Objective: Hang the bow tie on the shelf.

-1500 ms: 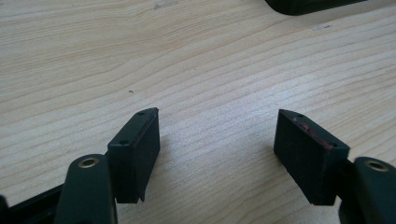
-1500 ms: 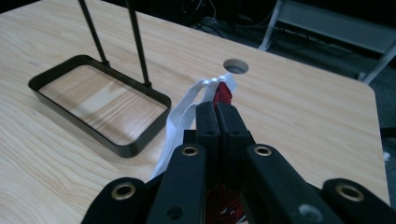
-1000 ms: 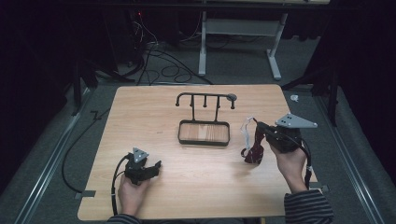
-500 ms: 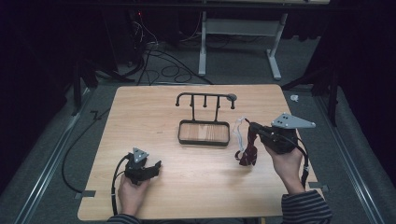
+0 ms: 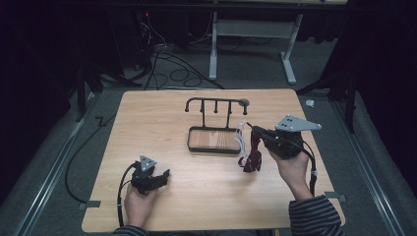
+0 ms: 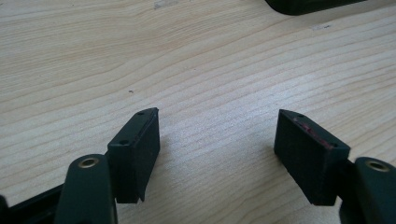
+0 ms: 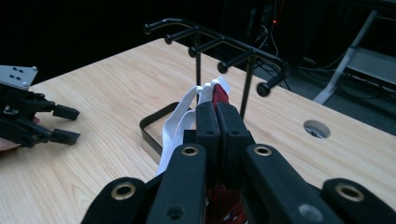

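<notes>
wooden table (image 5: 162, 123) under dim light: the right gripper (image 7: 217, 109) has its jaws pinched on a red pouch with a white strap (image 5: 251, 156), lifted beside the hook rack (image 5: 216, 104) but not yet hung, while the left gripper (image 5: 164, 176) rests wide open on the table, holding nothing.

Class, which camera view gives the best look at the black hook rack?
The right gripper view: the hook rack stands close, each knobbed peg distinct. The high view shows the rack whole but small, above its tray. The left gripper view catches a dark edge at the top, unidentifiable.
</notes>
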{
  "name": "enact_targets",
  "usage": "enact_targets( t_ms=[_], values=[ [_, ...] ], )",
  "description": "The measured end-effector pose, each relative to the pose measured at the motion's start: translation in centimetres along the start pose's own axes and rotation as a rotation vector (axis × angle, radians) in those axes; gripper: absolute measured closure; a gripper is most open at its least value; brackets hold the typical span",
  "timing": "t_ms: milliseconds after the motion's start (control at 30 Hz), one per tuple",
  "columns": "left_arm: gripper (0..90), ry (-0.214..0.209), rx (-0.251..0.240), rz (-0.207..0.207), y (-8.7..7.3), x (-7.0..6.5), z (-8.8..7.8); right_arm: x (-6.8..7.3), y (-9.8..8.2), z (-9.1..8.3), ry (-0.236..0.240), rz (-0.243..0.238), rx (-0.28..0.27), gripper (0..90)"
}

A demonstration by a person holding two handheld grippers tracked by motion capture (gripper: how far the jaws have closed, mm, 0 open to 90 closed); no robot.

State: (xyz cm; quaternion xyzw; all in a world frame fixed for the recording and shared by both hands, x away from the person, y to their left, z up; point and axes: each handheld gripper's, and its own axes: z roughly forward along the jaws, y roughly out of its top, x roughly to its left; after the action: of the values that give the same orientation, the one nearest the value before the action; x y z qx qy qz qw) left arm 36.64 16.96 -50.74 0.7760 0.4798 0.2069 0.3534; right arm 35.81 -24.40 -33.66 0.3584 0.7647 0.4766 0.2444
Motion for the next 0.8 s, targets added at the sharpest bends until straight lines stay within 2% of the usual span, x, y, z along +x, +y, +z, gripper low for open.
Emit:
enact_targets(
  t_ms=[367, 500, 667, 800],
  values=[
    [31.7, -0.001, 0.001, -0.001, 0.0, 0.0, 0.0, 0.7, 1.2, 1.1, 0.030, -0.024, 0.003, 90.0],
    [31.7, -0.001, 0.001, -0.001, 0.0, 0.0, 0.0, 0.8, 1.4, 1.5, 0.043, -0.023, 0.004, 90.0],
    [31.6, -0.001, 0.001, 0.000, 0.0, 0.0, 0.0, 0.7, 1.7, 1.6, 0.079, 0.009, -0.018, 90.0],
    [31.6, -0.001, 0.001, 0.000, 0.0, 0.0, 0.0, 1.1, 2.0, 1.9, 0.085, -0.006, -0.010, 90.0]
  ],
)
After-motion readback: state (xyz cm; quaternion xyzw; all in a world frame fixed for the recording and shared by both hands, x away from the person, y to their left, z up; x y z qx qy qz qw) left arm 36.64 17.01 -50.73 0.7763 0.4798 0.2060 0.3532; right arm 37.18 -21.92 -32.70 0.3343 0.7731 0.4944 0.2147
